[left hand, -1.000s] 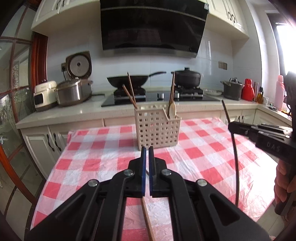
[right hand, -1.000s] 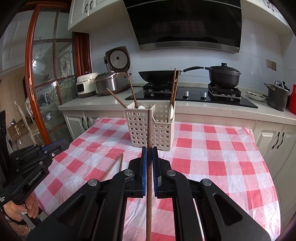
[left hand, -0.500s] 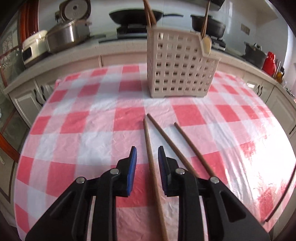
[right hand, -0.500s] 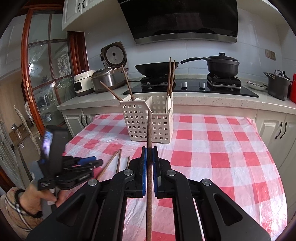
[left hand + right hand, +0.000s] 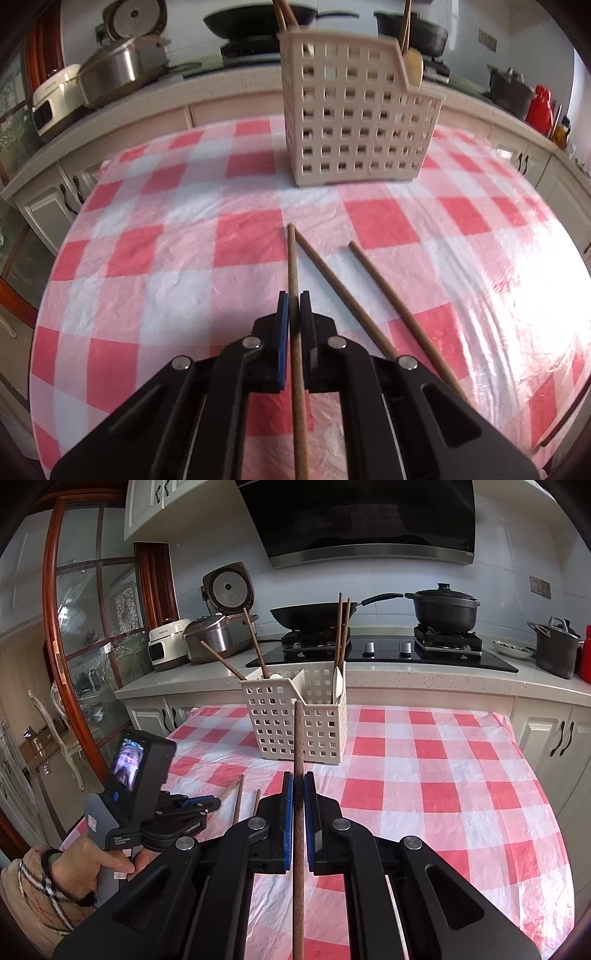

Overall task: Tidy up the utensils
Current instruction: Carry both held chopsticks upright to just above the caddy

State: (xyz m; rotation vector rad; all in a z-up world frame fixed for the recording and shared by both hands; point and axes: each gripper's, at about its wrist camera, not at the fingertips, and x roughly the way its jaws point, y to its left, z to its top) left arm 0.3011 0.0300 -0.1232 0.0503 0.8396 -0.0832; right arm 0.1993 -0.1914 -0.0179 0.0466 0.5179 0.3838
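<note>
Three chopsticks (image 5: 332, 280) on table; basket (image 5: 354, 122) holds perhaps four.

A table under a red and white checked cloth (image 5: 177, 258) carries a cream slotted basket (image 5: 354, 125) standing toward its far edge. Nearer, 2 brown chopsticks (image 5: 384, 284) lie flat on the cloth, side by side, well apart from the basket.

Left gripper (image 5: 294, 308) is pitched steeply down at the table (image 5: 166, 258), jaws just snapped closed on a chopstick (image 5: 293, 266) lying there. Right gripper (image 5: 297, 790) is held higher above the table, tilted only gently down, jaws clamped on another chopstick (image 5: 298, 738). Left hand (image 5: 92, 864) wraps the handle, plaid sleeve (image 5: 33, 897) showing.
</note>
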